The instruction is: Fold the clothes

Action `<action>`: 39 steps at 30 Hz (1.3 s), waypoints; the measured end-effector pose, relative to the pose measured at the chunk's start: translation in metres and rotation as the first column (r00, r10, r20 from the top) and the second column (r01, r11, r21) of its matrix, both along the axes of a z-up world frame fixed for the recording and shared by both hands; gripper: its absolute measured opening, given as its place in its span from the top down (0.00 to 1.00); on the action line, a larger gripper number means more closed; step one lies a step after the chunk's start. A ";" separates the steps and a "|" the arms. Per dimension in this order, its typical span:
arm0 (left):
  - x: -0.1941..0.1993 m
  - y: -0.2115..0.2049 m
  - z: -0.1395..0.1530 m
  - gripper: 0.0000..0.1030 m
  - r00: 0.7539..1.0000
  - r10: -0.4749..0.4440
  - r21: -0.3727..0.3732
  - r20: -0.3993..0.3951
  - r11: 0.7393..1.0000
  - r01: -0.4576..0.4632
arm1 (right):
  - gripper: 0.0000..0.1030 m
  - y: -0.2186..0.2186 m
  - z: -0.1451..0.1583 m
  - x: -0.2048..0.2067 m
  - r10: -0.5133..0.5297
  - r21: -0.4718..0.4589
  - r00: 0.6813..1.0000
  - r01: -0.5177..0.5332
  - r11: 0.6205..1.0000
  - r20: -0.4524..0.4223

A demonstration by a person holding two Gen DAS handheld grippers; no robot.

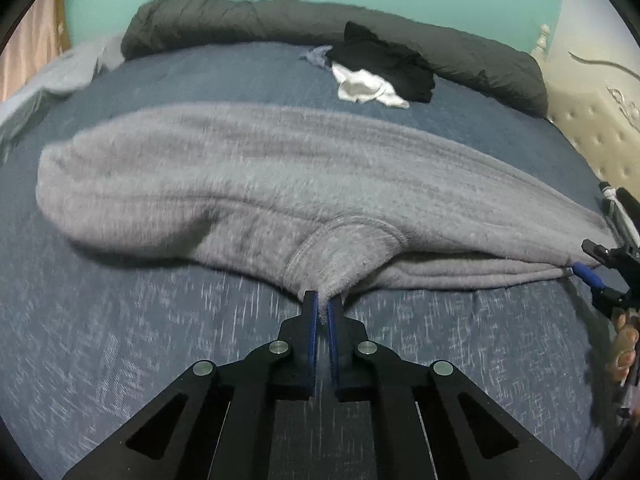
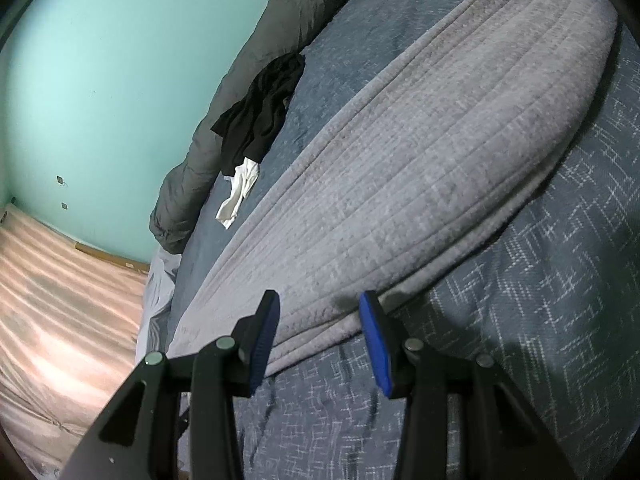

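A grey fleece garment [image 1: 248, 176] lies stretched across the blue bed cover [image 1: 120, 340], folded over itself along its near edge. My left gripper [image 1: 322, 300] is shut on a hemmed edge of that garment, lifting it into a small peak. In the right wrist view the same grey garment [image 2: 420, 168] runs diagonally. My right gripper [image 2: 319, 304] stands open at its near end, the blue pads [image 2: 376, 344] to either side of the cloth's edge. The right gripper [image 1: 590, 276] also shows at the far right of the left wrist view, beside the garment's end.
A black garment [image 1: 384, 64] and a white one [image 1: 368, 88] lie in a heap near the back of the bed, against a rolled dark grey duvet [image 1: 240, 24]. A tufted beige headboard [image 1: 592, 136] stands at the right. A teal wall [image 2: 100, 80] and pink curtain [image 2: 60, 300] lie beyond.
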State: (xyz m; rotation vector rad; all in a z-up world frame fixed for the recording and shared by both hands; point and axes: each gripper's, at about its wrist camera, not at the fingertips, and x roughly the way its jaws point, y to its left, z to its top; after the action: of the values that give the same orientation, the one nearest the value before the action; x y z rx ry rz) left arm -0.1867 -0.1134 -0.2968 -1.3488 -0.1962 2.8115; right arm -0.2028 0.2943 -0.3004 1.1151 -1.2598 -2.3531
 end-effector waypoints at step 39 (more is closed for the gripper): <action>-0.006 0.009 0.000 0.90 0.997 -0.071 -0.118 -0.002 0.990 0.070 | 0.59 0.007 -0.010 -0.004 -0.024 -0.035 0.999 0.024 0.999 0.022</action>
State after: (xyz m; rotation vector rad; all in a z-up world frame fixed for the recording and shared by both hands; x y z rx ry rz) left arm -0.1923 -0.1039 -0.2966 -1.3401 0.0184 2.8081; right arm -0.2065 0.3016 -0.3100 1.1236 -1.3238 -2.3331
